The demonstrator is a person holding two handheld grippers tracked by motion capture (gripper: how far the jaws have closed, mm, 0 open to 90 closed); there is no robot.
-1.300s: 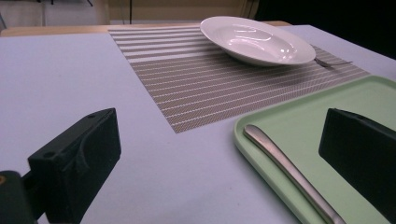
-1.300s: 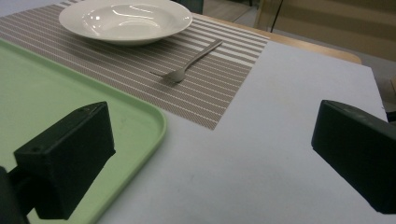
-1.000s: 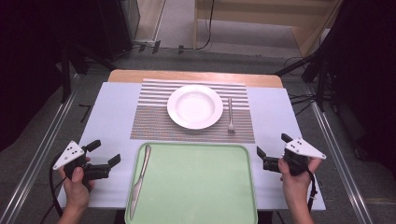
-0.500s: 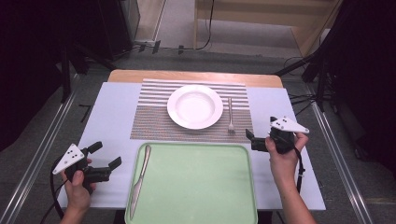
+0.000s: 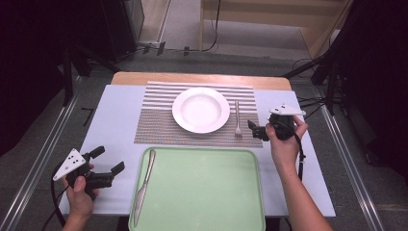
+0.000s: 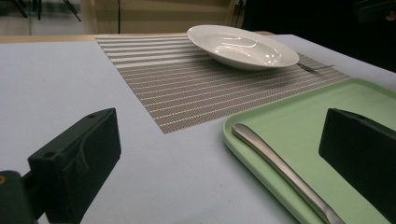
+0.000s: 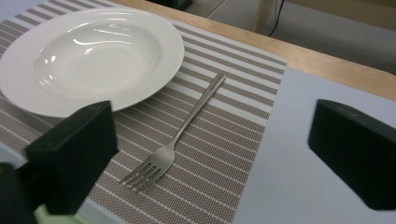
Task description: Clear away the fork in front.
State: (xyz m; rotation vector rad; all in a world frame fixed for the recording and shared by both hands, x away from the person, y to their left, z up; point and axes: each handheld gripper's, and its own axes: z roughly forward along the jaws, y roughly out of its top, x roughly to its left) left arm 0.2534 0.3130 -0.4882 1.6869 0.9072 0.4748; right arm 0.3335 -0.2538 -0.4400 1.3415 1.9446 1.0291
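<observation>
A white deep plate [image 5: 201, 109] sits on a striped placemat [image 5: 159, 122], with a fork [image 5: 236, 120] lying to its right, tines toward me. A knife [image 5: 144, 185] lies along the left side of the green tray [image 5: 207, 192]. My right gripper [image 5: 254, 129] is open just right of the fork, near the placemat's right edge. In the right gripper view the fork [image 7: 187, 126] and plate [image 7: 88, 56] lie ahead between the spread jaws, nothing held. My left gripper [image 5: 108, 160] is open left of the tray; its view shows the knife [image 6: 280, 168] between its jaws.
The table has a pale blue top [image 5: 115, 120] with a wooden strip [image 5: 202, 78] along the far edge. Dark stands and cables [image 5: 332, 72] flank the table on the floor. Bare table surface lies left of the placemat and right of the tray.
My right gripper has moved forward and left, from beside the tray's right edge up to the fork at the placemat's right side. The left gripper has barely shifted.
</observation>
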